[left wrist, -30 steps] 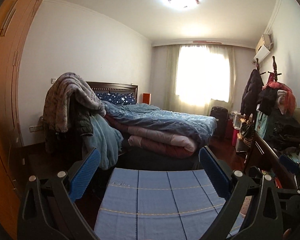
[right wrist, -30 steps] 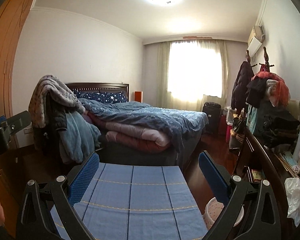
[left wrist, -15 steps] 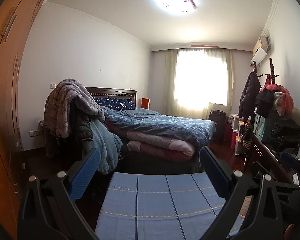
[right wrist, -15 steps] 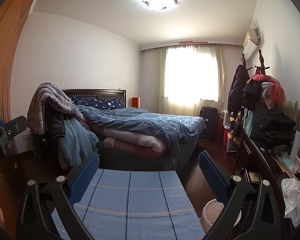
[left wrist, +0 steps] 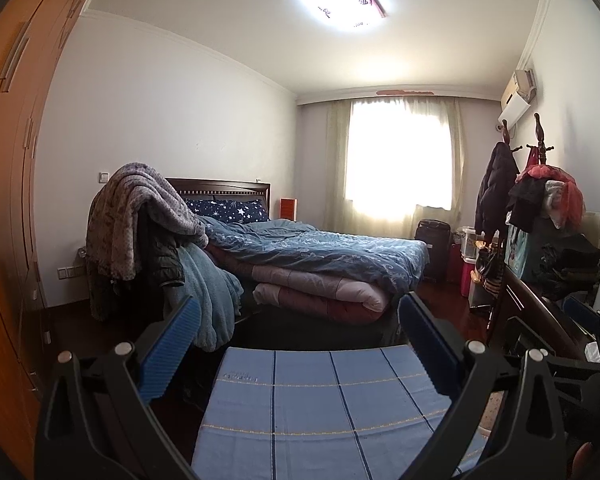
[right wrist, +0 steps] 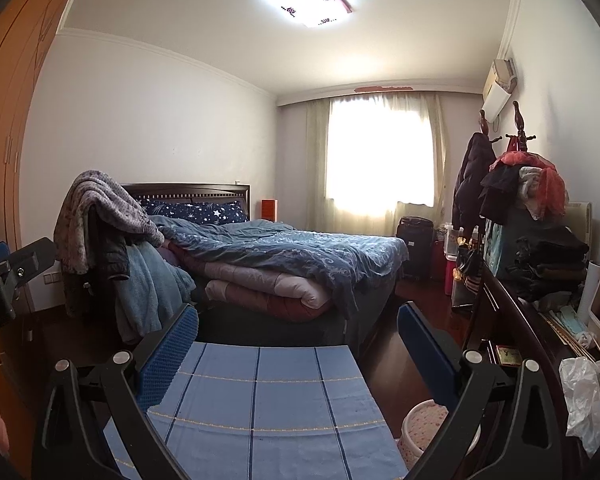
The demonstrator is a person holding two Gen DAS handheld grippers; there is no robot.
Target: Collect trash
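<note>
Gaping wide, left gripper [left wrist: 298, 342] and right gripper [right wrist: 298, 342], blue pads spread far apart, holding nothing, touching nothing, both hovering above a blue striped cloth [right wrist: 260, 404]. Just beside the right gripper's right finger, partly hidden behind it, a pale round bin [right wrist: 422, 426] on the floor. Further right, cut off by the frame edge, crumpled white plastic trash [right wrist: 588, 396] on the dark dresser [right wrist: 512, 320]. Beyond, a bed [right wrist: 284, 256] heaped with quilts; dresser clutter too small to make out.
</note>
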